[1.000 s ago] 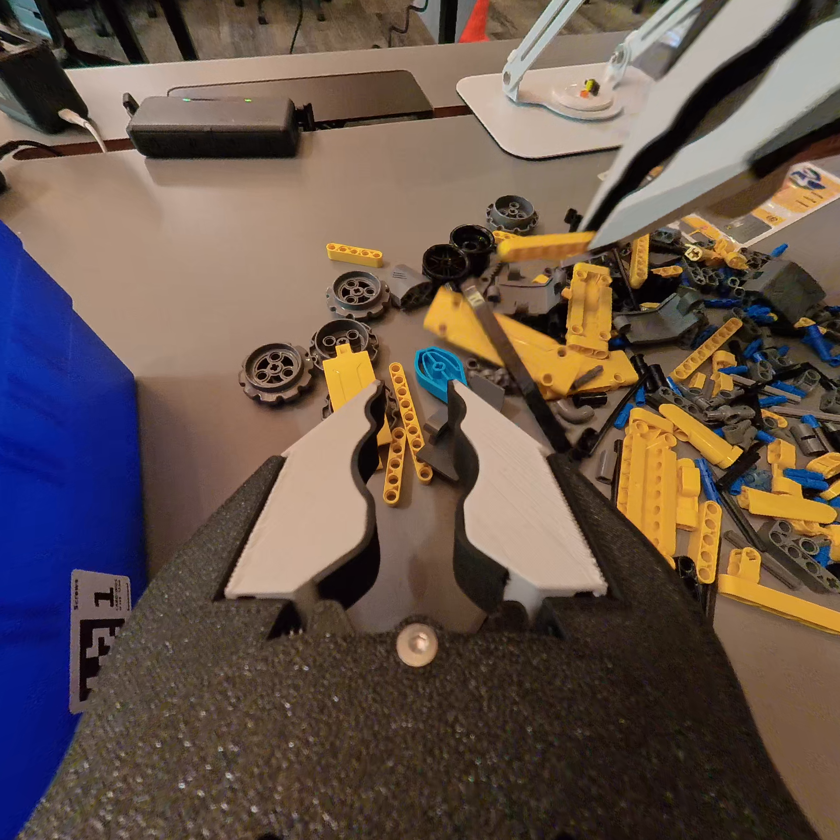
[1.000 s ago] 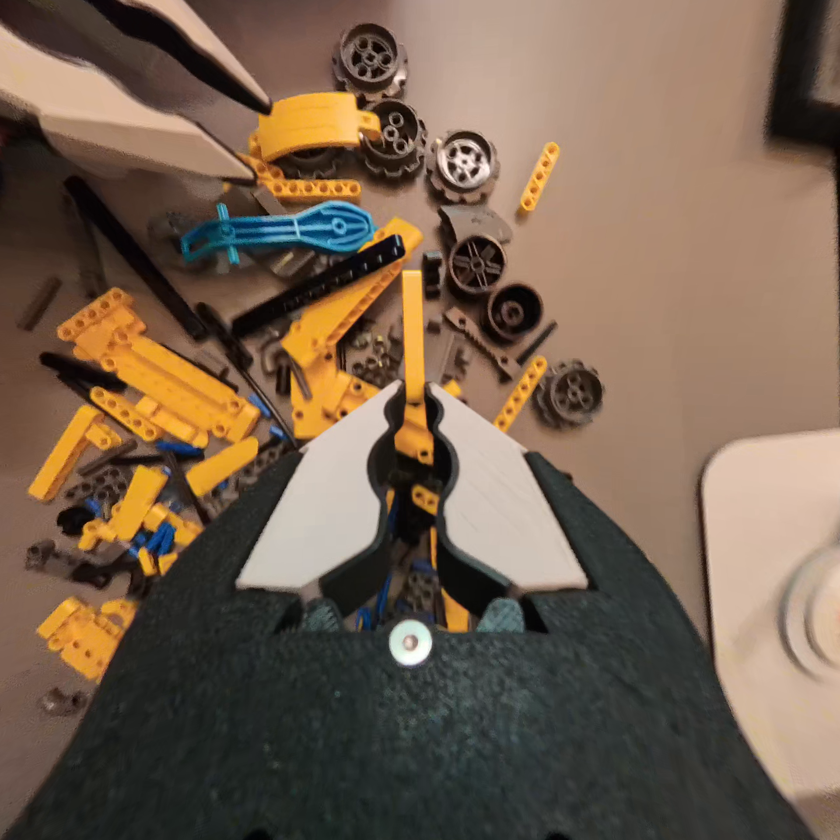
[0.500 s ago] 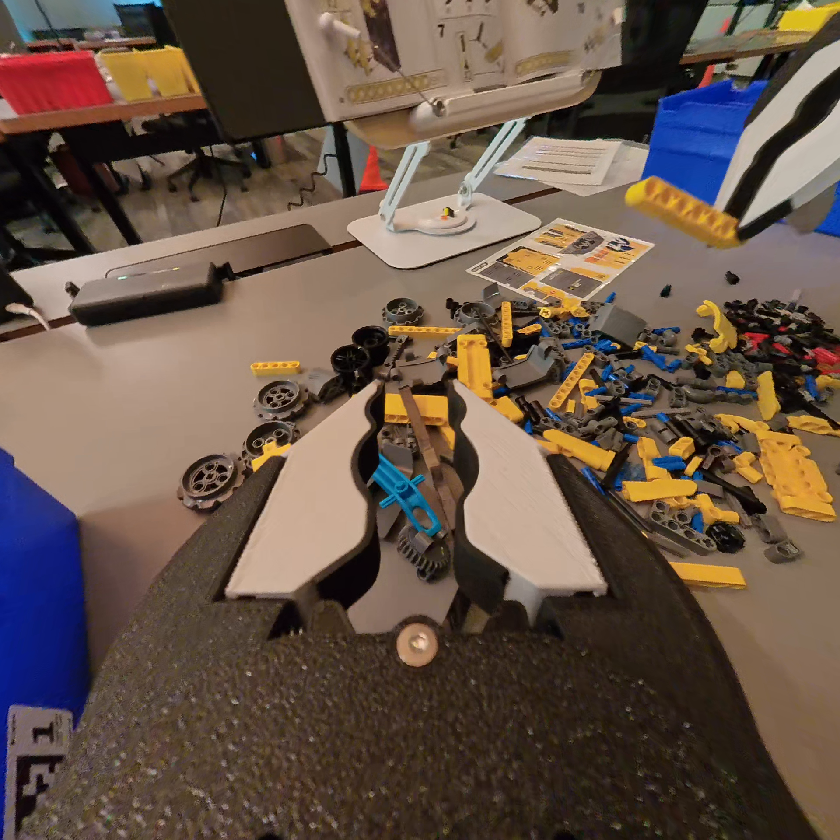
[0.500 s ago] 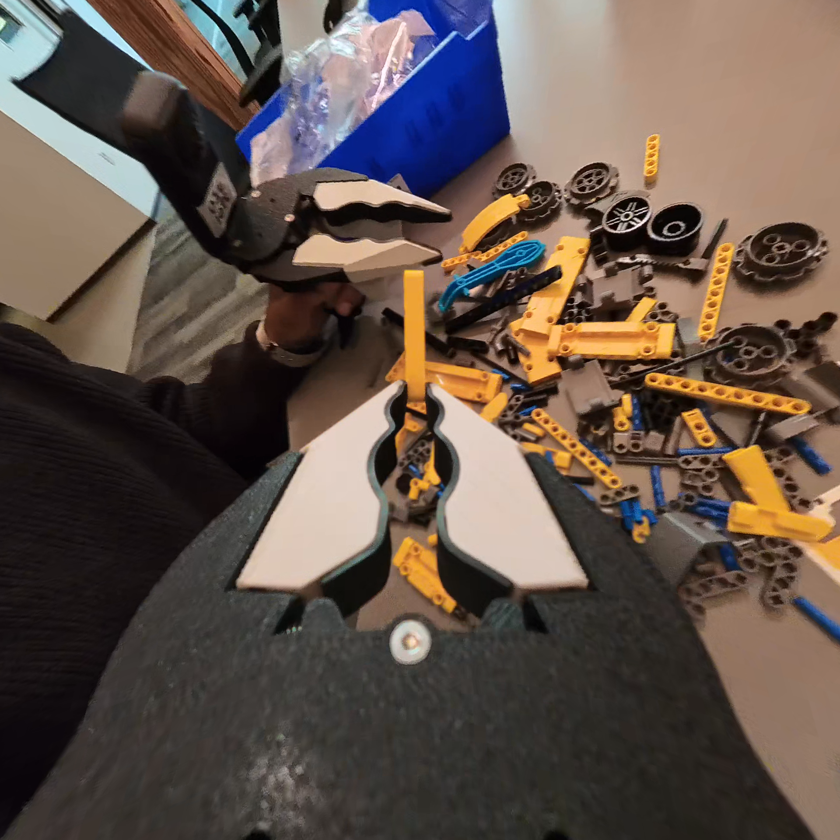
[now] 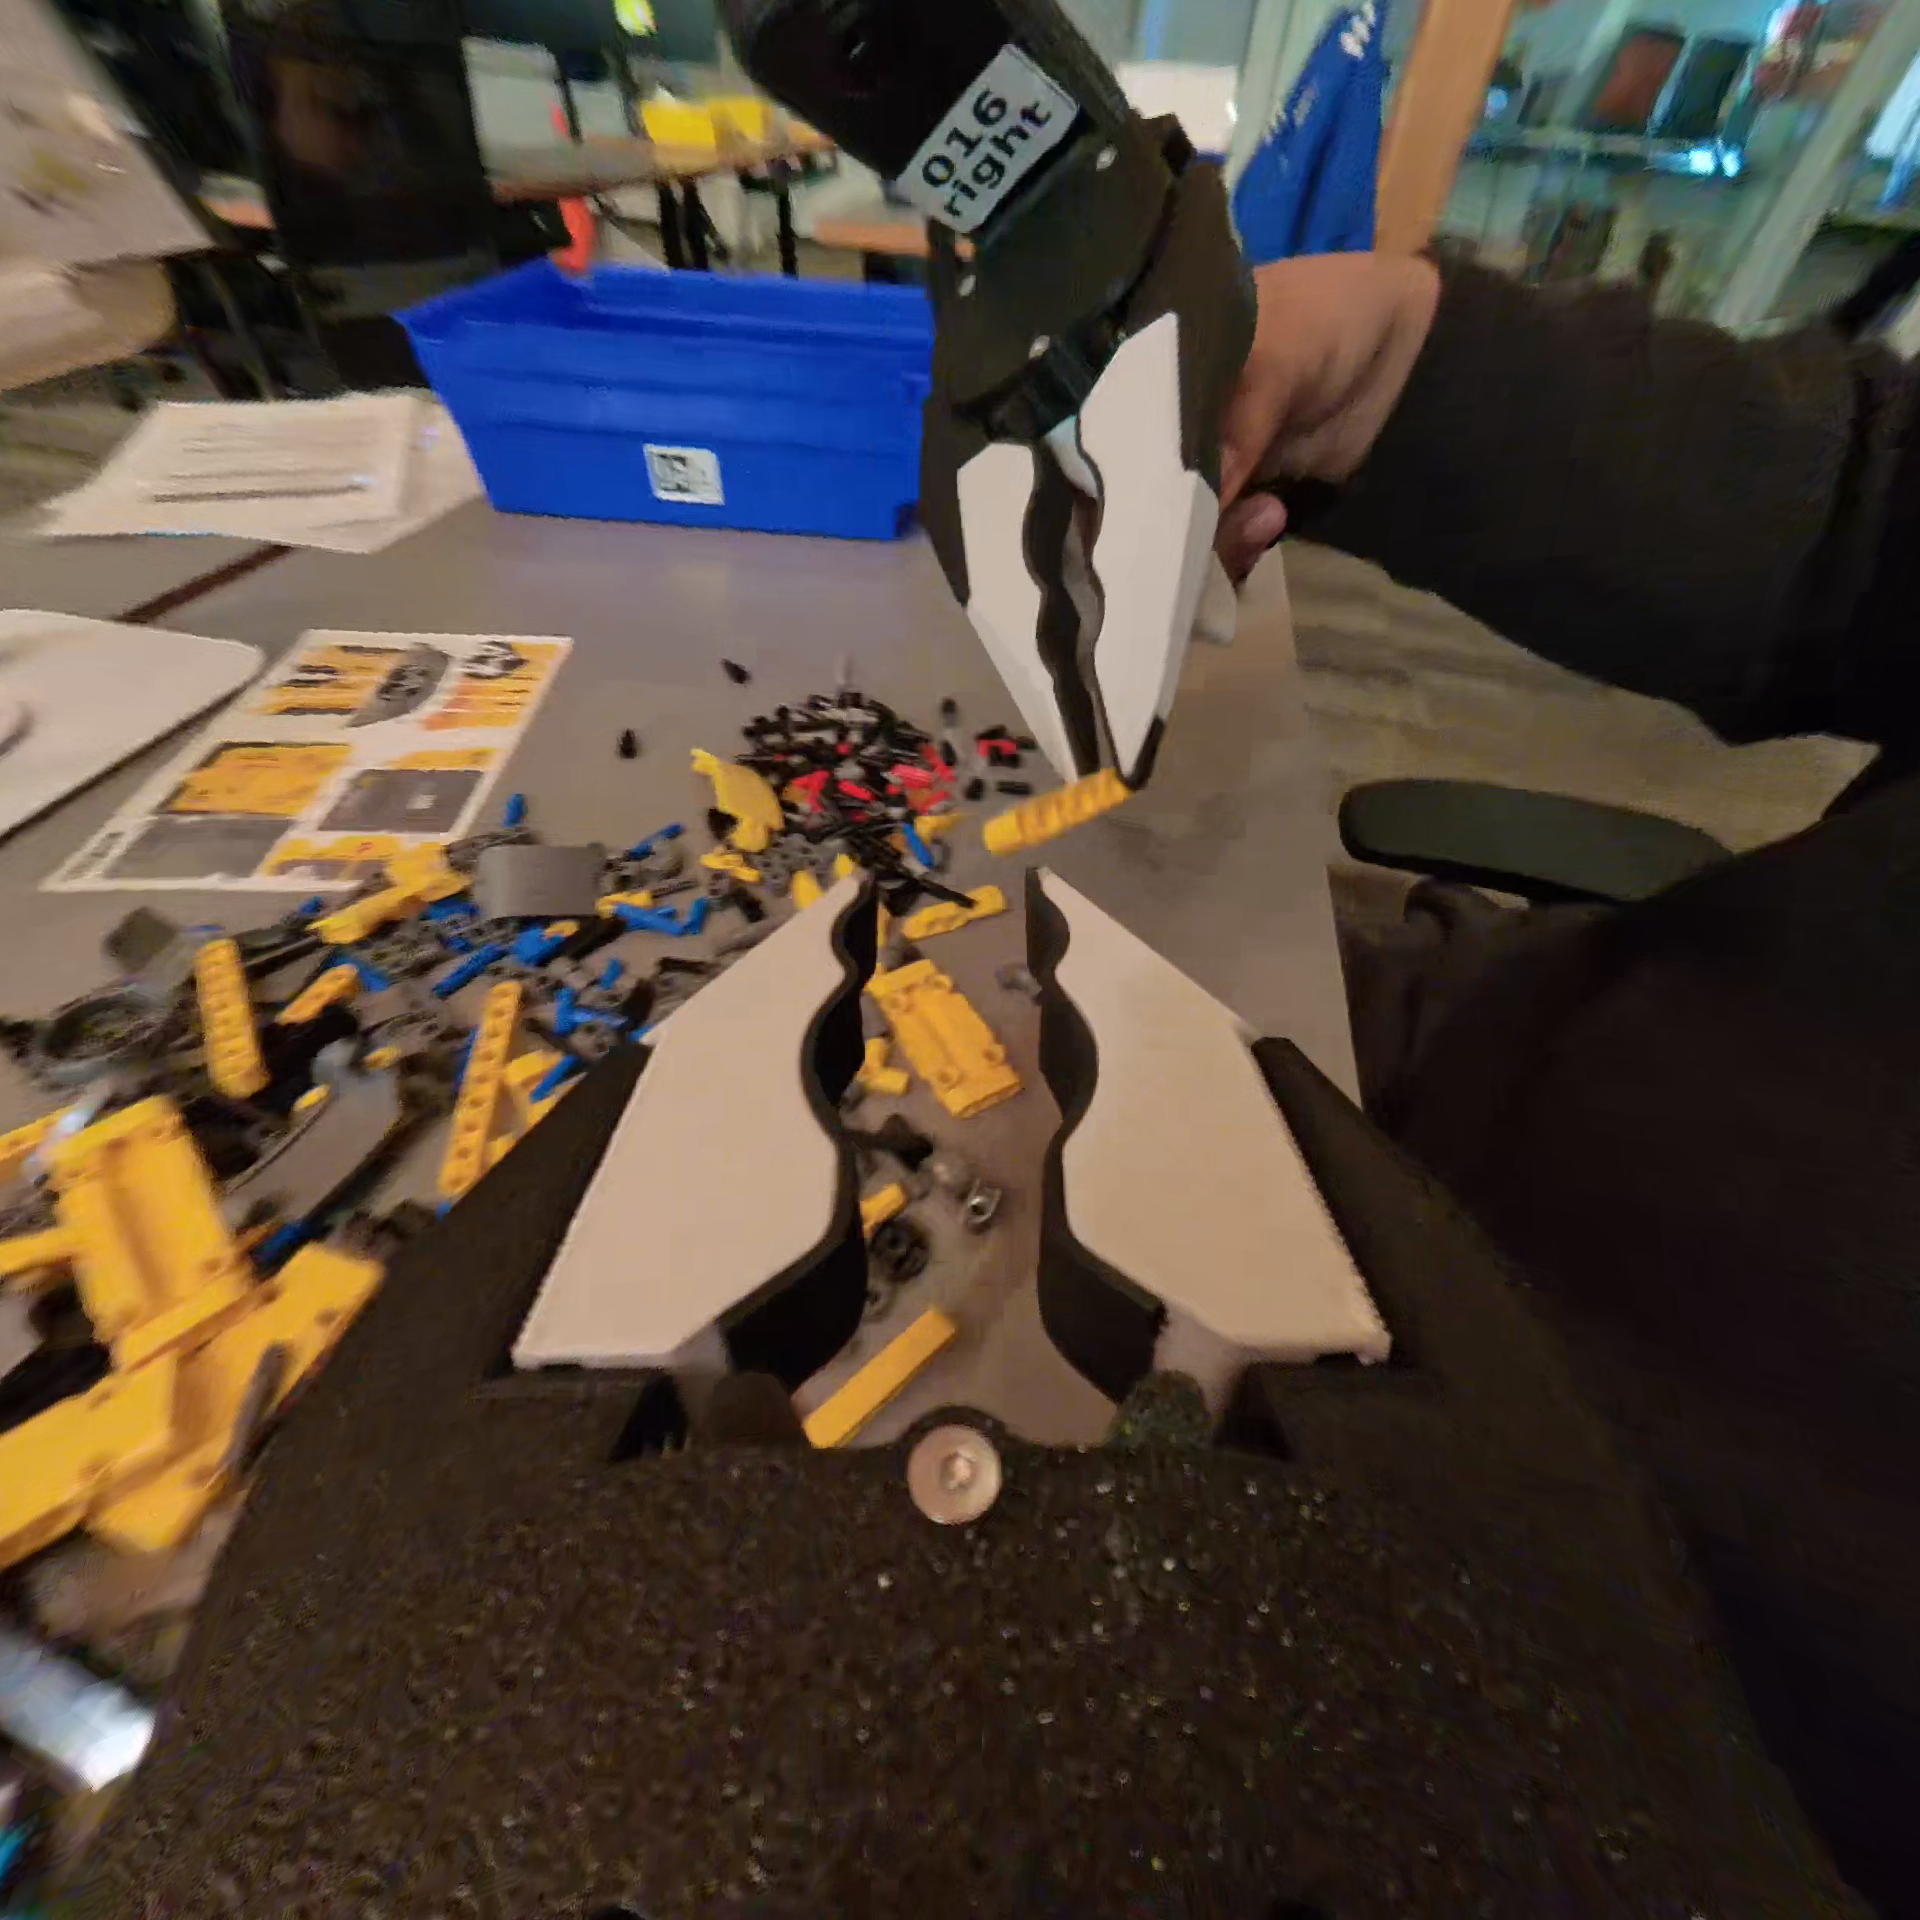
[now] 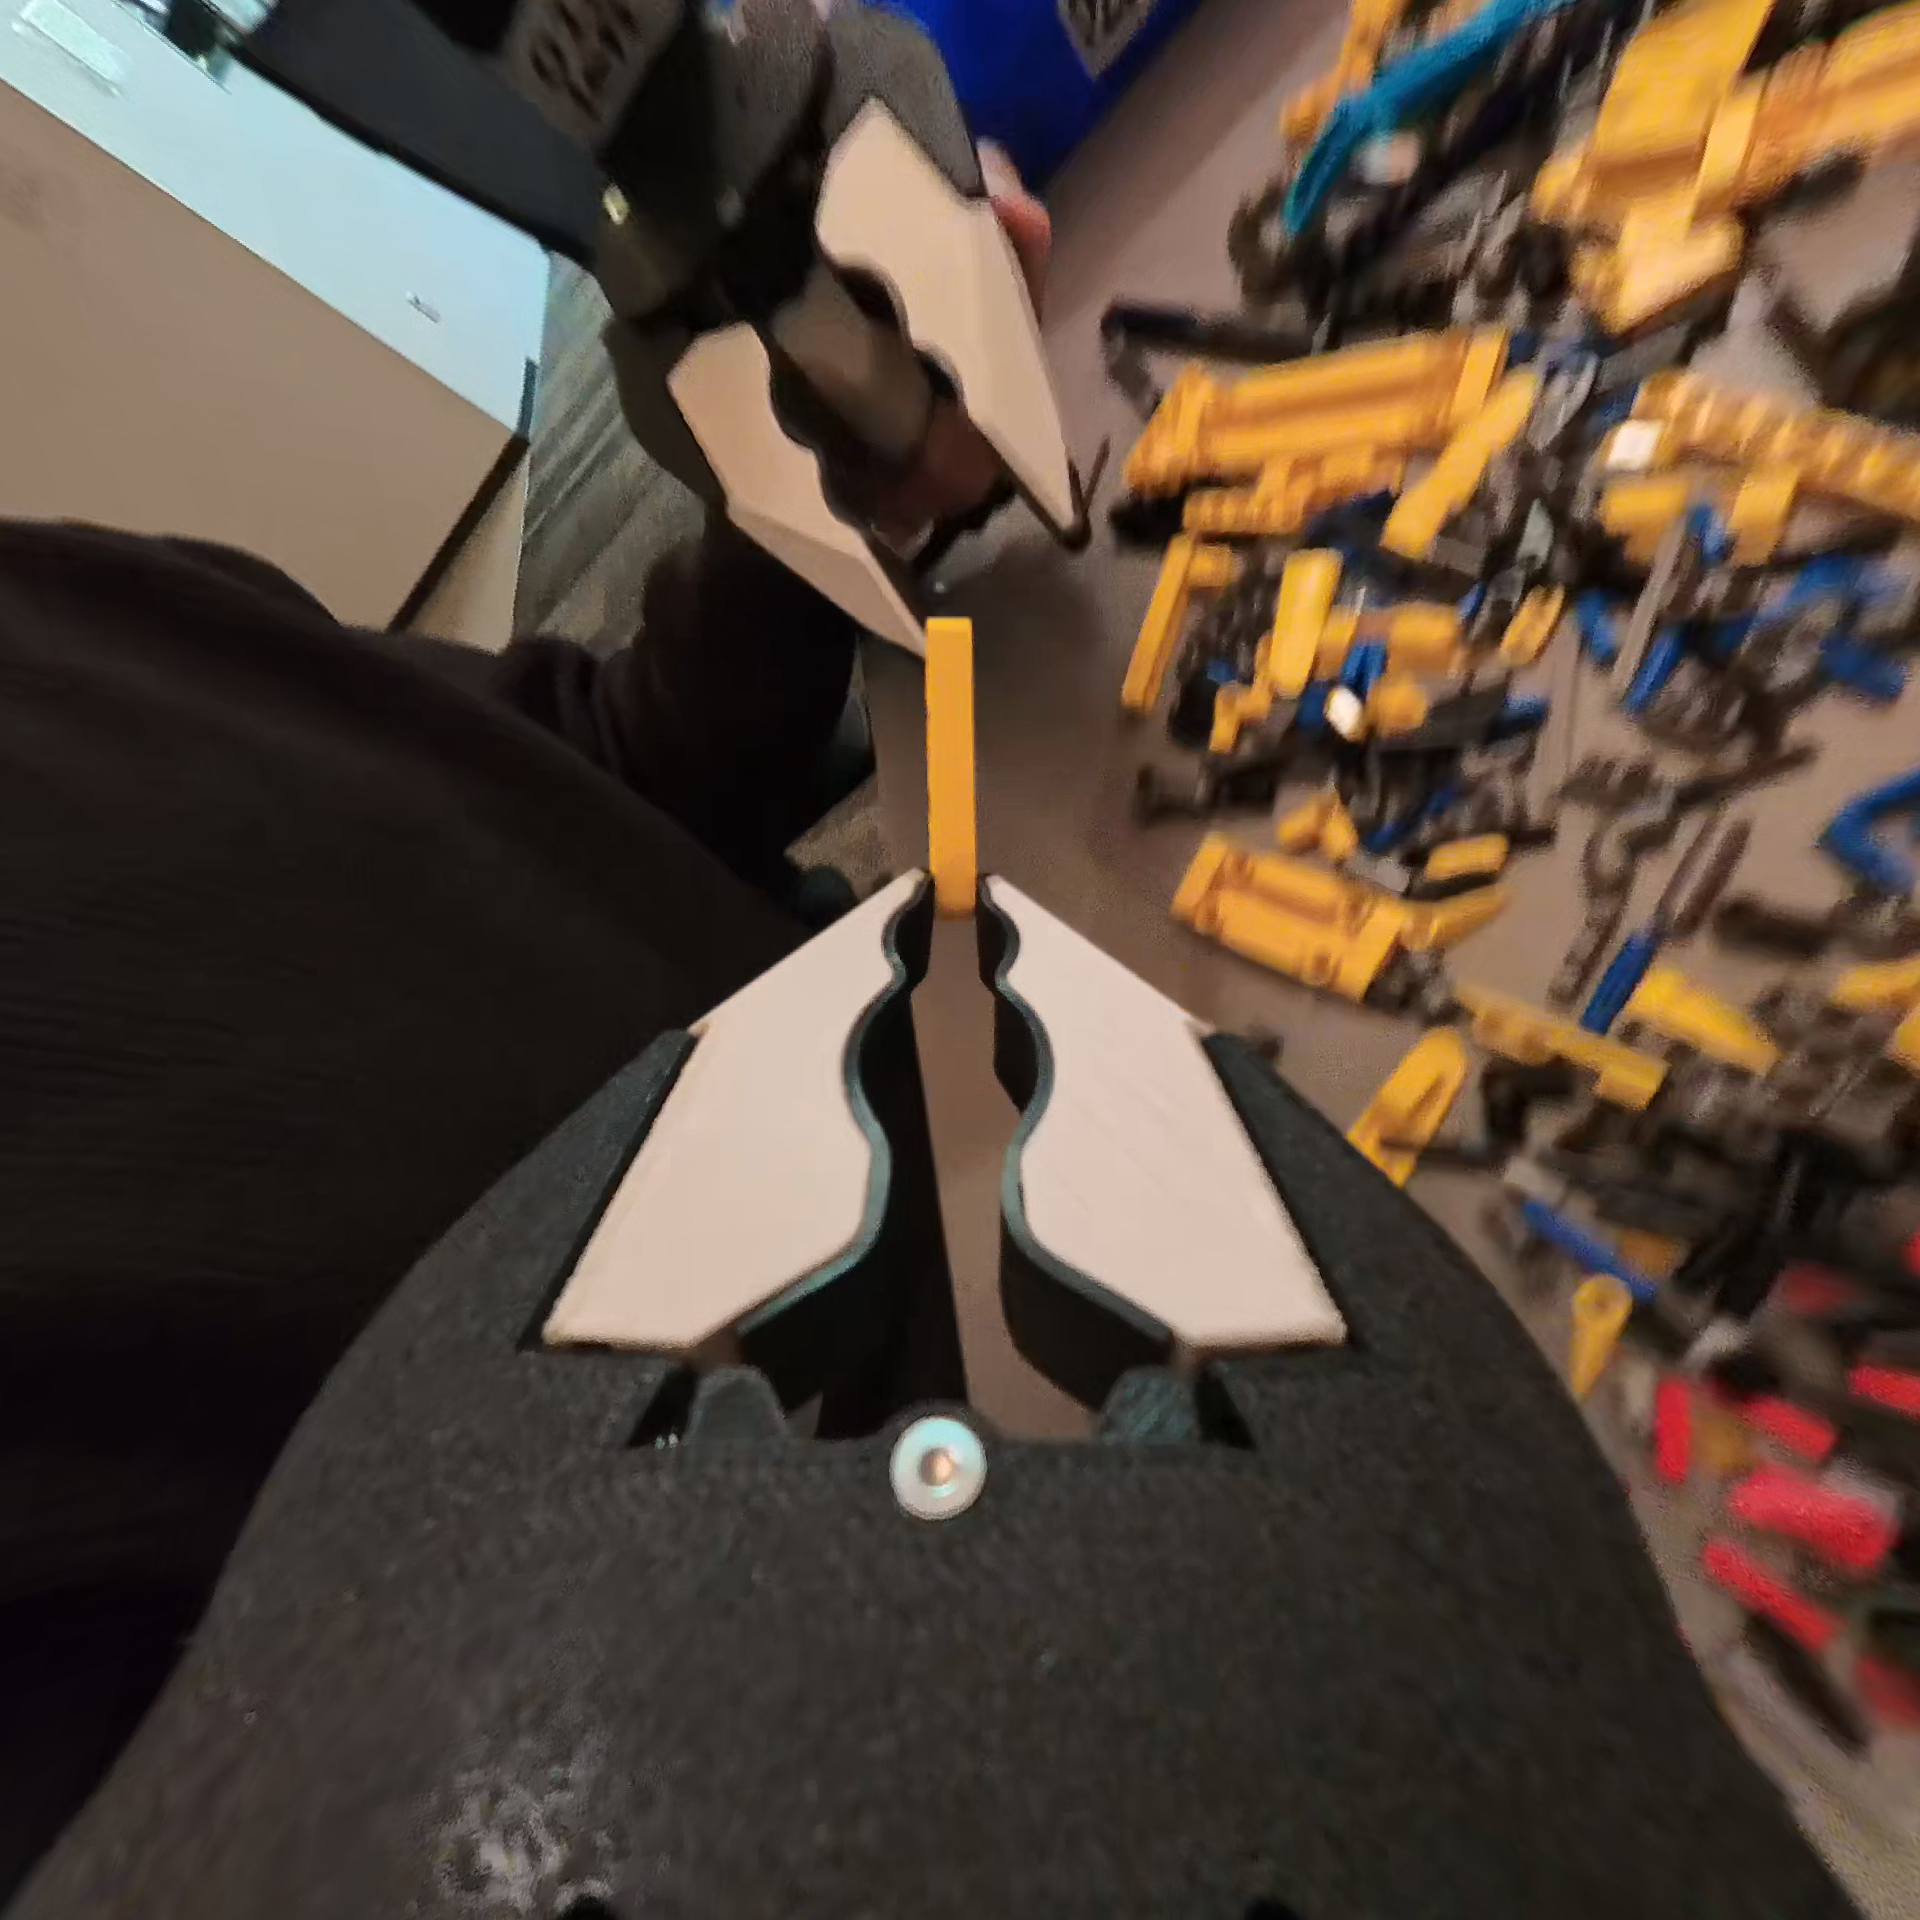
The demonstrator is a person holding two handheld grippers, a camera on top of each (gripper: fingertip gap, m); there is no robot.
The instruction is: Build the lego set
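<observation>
My right gripper [image 6: 951,894] is shut on a long yellow beam [image 6: 950,764] that sticks straight out past its tips. In the left wrist view the right gripper [image 5: 1117,764] hangs tips down above the table and pinches the yellow beam [image 5: 1055,810] at one end. My left gripper [image 5: 951,894] is open and empty, its tips just under that beam. In the right wrist view the left gripper [image 6: 987,577] hovers open right at the beam's far end. A heap of yellow, black, blue and red building pieces [image 5: 499,997] lies on the grey table [image 5: 665,603].
A blue bin [image 5: 675,400] stands at the table's far side. A printed sheet with yellow pictures [image 5: 312,758] and a white paper [image 5: 260,468] lie to the left. A person's dark sleeve [image 5: 1662,499] and a black chair armrest [image 5: 1517,836] are at the right, past the table edge. The tips of one gripper are about 5 cm away from the tips of the other.
Both grippers have swung toward the table's right end and come together. The right gripper has carried the yellow beam close to the open left gripper's tips.
</observation>
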